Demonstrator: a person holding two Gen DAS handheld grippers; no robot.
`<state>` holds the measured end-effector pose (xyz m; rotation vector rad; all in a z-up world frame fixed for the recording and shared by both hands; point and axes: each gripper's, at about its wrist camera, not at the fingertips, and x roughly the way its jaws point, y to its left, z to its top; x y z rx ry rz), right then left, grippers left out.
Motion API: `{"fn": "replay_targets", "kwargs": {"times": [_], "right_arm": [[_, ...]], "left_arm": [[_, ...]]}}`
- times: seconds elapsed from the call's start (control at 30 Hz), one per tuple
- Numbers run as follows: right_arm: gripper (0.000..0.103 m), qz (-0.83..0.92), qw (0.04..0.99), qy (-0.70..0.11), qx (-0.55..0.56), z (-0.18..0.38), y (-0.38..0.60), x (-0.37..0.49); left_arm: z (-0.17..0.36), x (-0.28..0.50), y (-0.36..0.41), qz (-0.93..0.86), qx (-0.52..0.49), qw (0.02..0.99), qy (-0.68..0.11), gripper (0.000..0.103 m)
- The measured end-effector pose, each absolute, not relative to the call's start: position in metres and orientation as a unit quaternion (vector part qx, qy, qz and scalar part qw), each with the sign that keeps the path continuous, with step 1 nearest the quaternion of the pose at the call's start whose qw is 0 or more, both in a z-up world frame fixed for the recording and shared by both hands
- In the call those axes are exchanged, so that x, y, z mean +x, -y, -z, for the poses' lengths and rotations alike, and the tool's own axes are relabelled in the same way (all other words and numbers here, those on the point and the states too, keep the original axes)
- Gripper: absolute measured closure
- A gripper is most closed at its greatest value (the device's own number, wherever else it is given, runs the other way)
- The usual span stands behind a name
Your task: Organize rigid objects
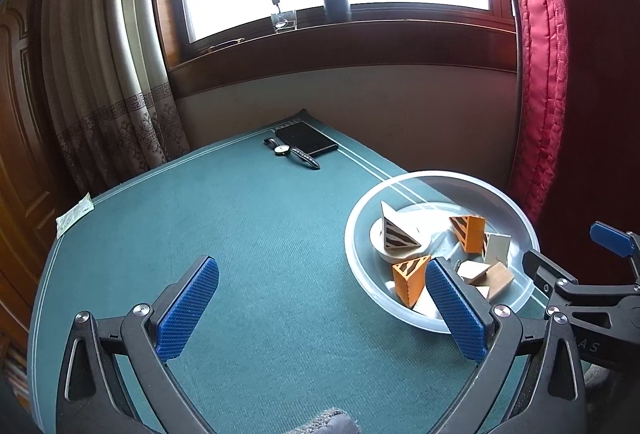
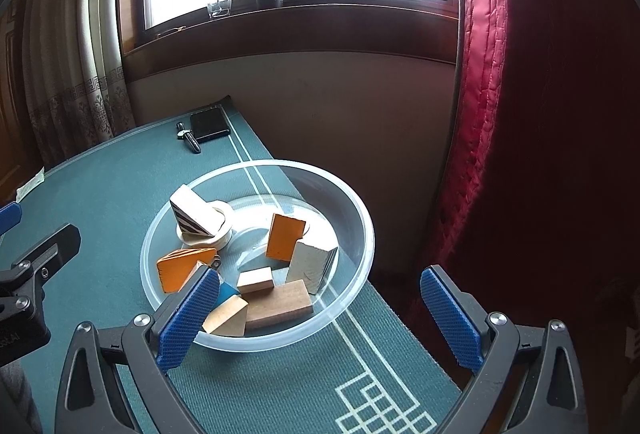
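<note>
Blocks sit heaped in a clear bowl (image 2: 362, 218) on the green mat (image 1: 240, 234), and neither gripper grasps any of them; the right gripper (image 2: 320, 310) is spread wide and empty, its left finger (image 2: 188, 318) overlapping the bowl's near rim and its right finger past the bowl's right side, over the mat's edge; the left gripper (image 1: 320, 310) is likewise released and empty, hovering over bare mat to the left of the bowl, its right finger (image 1: 456, 310) in front of the bowl's near-left rim; both point forward toward the window; inside the bowl I count two orange striped wedges, one (image 2: 184, 268) lying on its side at the left with its long axis running left to right, the other (image 2: 285, 237) standing upright near the centre; two white striped wedges, one (image 2: 190, 214) leaning on a white ring (image 2: 224, 230) at the bowl's far left, one (image 2: 312, 266) upright at the right; a long brown block (image 2: 278, 304) lies flat along the near rim, its long axis roughly left to right; a small pale block (image 2: 255, 280) sits just behind it, a pale wedge (image 2: 226, 318) just left of it, and a blue piece (image 2: 226, 292) is mostly hidden behind the finger; well beyond the bowl, at the mat's far end, lie one wristwatch (image 1: 290, 150) and one black case (image 1: 306, 138), touching.
</note>
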<state>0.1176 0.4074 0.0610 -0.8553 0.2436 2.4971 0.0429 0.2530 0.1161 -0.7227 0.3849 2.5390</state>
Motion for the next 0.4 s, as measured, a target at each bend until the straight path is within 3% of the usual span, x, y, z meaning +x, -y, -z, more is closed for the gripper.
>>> {"fn": "replay_targets", "kwargs": {"times": [0.4], "right_arm": [[0.001,-0.912,0.239,-0.093,-0.320,-0.0556,-0.4073,0.1145]], "left_arm": [[-0.1067,0.0352,-0.2517,-0.918,-0.287,0.238,-0.133,0.000]]}}
